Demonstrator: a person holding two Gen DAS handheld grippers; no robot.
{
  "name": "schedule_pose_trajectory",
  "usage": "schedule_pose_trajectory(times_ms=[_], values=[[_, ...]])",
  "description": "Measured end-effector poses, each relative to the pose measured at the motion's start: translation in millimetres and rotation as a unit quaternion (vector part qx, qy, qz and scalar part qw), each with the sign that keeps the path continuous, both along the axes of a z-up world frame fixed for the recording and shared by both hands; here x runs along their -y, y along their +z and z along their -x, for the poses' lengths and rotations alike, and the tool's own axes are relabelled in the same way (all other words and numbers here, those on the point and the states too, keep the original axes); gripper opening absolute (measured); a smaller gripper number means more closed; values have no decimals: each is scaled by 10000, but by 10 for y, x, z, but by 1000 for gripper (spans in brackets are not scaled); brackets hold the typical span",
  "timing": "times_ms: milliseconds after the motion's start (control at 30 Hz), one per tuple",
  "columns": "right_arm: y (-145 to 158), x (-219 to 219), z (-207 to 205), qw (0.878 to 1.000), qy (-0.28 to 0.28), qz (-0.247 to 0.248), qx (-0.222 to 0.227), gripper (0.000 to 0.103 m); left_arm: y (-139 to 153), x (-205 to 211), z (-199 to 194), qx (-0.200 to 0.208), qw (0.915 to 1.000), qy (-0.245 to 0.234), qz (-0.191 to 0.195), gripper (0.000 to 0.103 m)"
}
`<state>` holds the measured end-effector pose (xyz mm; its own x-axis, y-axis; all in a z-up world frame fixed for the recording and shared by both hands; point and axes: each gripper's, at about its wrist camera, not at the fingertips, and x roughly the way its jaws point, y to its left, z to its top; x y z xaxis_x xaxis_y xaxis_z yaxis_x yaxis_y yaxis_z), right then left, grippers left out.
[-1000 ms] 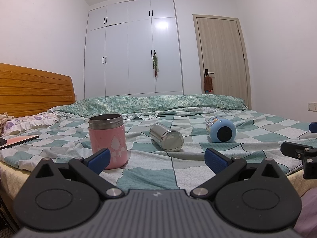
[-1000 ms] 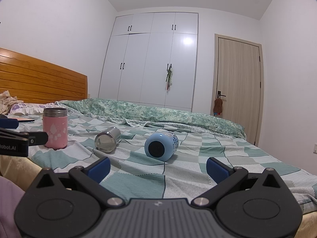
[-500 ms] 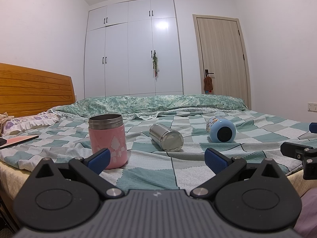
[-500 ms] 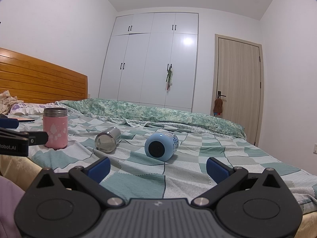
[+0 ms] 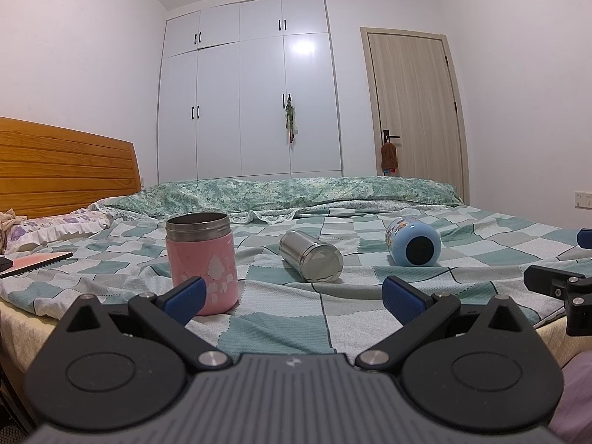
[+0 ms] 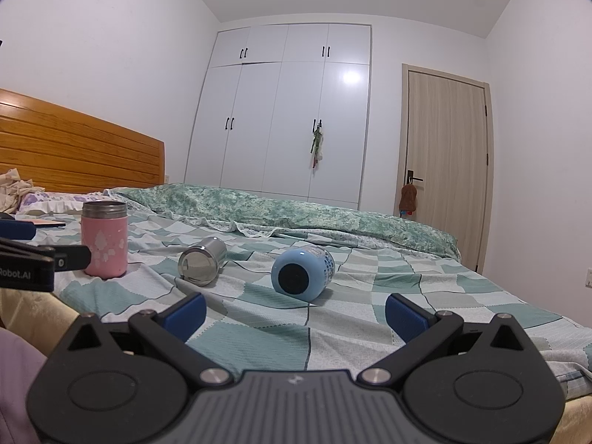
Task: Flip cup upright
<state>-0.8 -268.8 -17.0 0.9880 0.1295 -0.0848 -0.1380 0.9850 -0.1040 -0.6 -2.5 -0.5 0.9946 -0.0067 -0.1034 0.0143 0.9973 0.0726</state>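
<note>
Three cups are on the checked bed cover (image 5: 281, 329). A pink cup (image 5: 201, 261) stands upright at the left; it also shows in the right wrist view (image 6: 104, 238). A steel cup (image 5: 310, 255) (image 6: 201, 261) lies on its side in the middle. A blue cup (image 5: 413, 242) (image 6: 301, 272) lies on its side at the right, its base toward me. My left gripper (image 5: 292, 294) is open and empty, just short of the pink cup. My right gripper (image 6: 294, 314) is open and empty, short of the blue cup.
A wooden headboard (image 5: 66, 170) is at the left, with a pillow (image 5: 55, 225) and a flat red item (image 5: 35, 261) near it. A rolled green quilt (image 5: 296, 194) lies along the far side. Wardrobe (image 5: 251, 103) and door (image 5: 412, 111) stand behind.
</note>
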Motion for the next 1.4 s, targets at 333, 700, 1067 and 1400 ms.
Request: schedule_pose_trajectory(times_ms=[333, 700, 1067, 1400], values=[[-4, -3, -2, 10000, 8, -2, -1, 103, 0, -1, 1, 0, 10000, 1, 3, 103], [219, -109, -134, 9985, 513, -26, -197, 103, 234, -258, -26, -156, 9993, 91, 331, 103], [596, -783, -975, 9917, 1001, 147, -789, 103, 544, -1218, -382, -373, 9975, 345, 489, 103], [609, -1375, -1985, 9841, 848, 347, -1520, 103, 479, -1775, -918, -641, 9967, 337, 360, 103]])
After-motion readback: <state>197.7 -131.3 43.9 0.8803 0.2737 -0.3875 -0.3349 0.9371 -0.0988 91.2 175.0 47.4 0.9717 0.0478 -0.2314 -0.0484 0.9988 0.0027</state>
